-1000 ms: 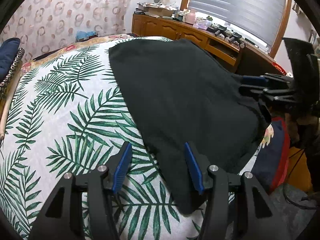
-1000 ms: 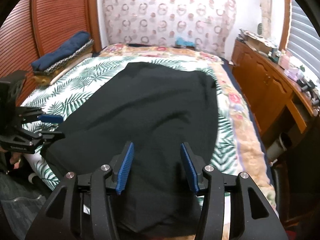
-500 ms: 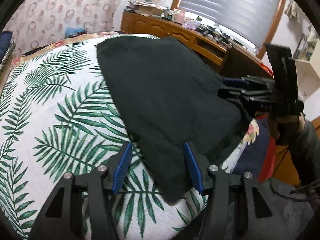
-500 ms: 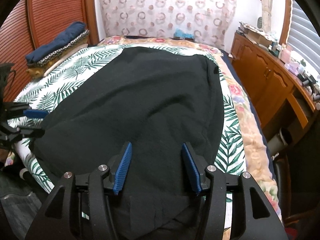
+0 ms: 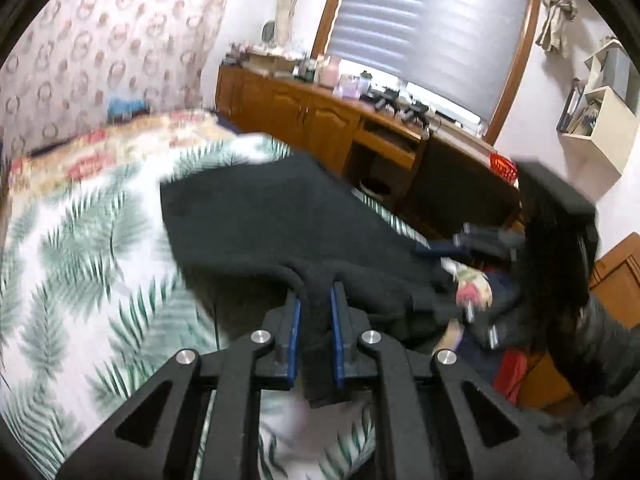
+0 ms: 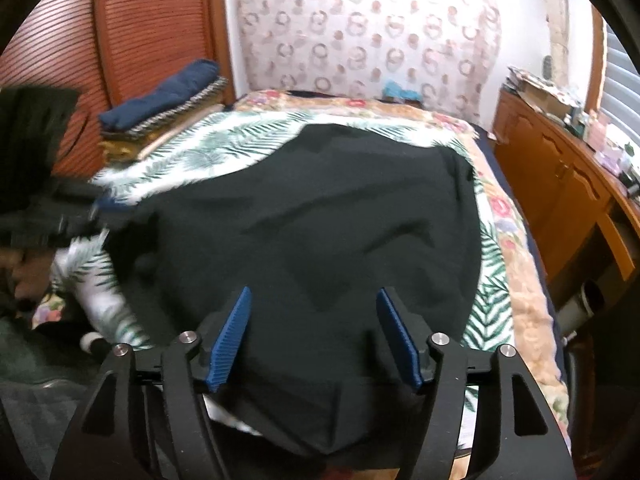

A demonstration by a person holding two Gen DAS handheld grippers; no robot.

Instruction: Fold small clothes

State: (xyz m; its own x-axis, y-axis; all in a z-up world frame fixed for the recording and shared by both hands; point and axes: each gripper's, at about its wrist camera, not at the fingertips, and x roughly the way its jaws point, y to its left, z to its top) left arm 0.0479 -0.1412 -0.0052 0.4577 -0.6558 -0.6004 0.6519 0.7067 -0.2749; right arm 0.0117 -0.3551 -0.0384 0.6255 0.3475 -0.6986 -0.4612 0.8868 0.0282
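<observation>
A dark green garment (image 6: pixel 320 208) lies spread on a bed with a palm-leaf cover (image 6: pixel 208 156). My left gripper (image 5: pixel 316 292) is shut on the garment's near edge (image 5: pixel 280 224) and lifts a fold of it off the cover. My right gripper (image 6: pixel 314 300) is open, its blue pads (image 6: pixel 232 328) hovering over the garment's near right corner. The right gripper (image 5: pixel 460 240) also shows at the right of the left wrist view, and the left gripper (image 6: pixel 80 208) at the left edge of the right wrist view, blurred.
A stack of folded clothes (image 6: pixel 160 104) sits at the bed's far left by the wooden headboard (image 6: pixel 120 40). A long wooden dresser (image 5: pixel 312 116) under the blinds runs along the bed's right side. The floral blanket edge (image 6: pixel 520 280) hangs beside it.
My left gripper has closed on the garment's edge and raised it. The right gripper has stayed open and moved forward over the garment's corner.
</observation>
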